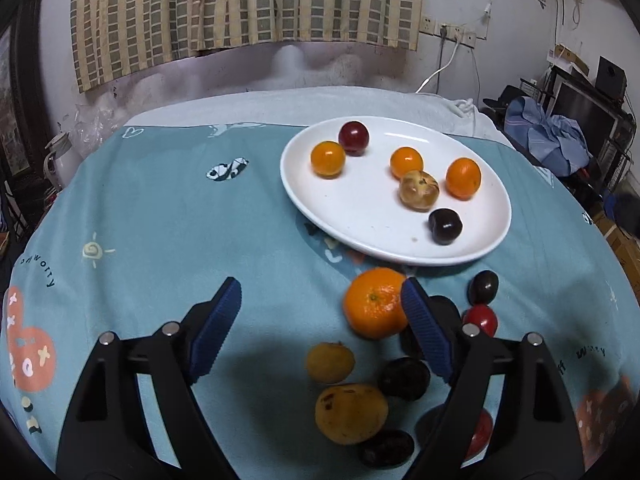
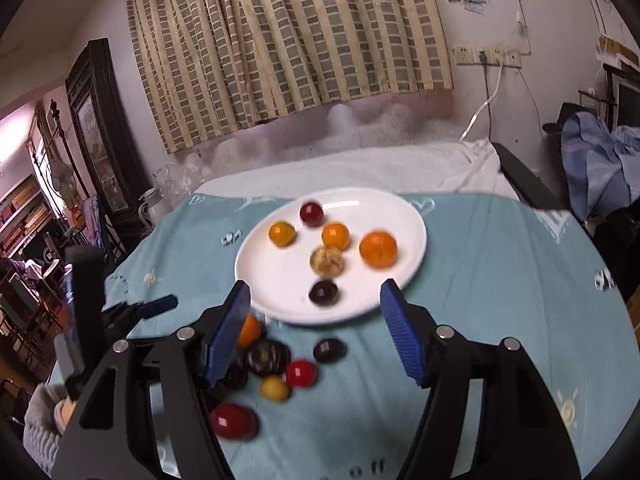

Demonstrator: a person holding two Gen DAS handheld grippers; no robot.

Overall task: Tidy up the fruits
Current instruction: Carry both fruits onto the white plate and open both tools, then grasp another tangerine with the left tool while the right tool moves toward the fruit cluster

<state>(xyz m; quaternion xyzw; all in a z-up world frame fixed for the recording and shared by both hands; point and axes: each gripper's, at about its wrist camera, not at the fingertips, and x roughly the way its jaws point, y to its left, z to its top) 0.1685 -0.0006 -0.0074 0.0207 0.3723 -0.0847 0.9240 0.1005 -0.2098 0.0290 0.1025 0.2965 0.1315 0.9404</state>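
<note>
A white plate (image 1: pixel 352 236) (image 2: pixel 280 280) on the teal cloth holds several fruits: oranges, a red plum (image 1: pixel 353 137), a brown spotted fruit (image 1: pixel 419 191) and a dark plum (image 1: pixel 445 226). Loose fruits lie in front of it: a large orange (image 1: pixel 374 308), yellow fruits (image 1: pixel 351 413), dark plums (image 1: pixel 404 378) and red ones (image 2: pixel 233 421). My left gripper (image 1: pixel 320 312) is open and empty, low over the cloth, its right finger against the large orange. My right gripper (image 2: pixel 315 304) is open and empty, above the plate's near rim. The left gripper's finger shows in the right view (image 2: pixel 158 305).
The table (image 1: pixel 160 220) is covered by a teal printed cloth over a white one. A curtain (image 1: pixel 240 8) hangs on the wall behind. A kettle (image 1: pixel 60 156) stands off the table's left, clothes and shelves (image 1: pixel 560 140) to the right.
</note>
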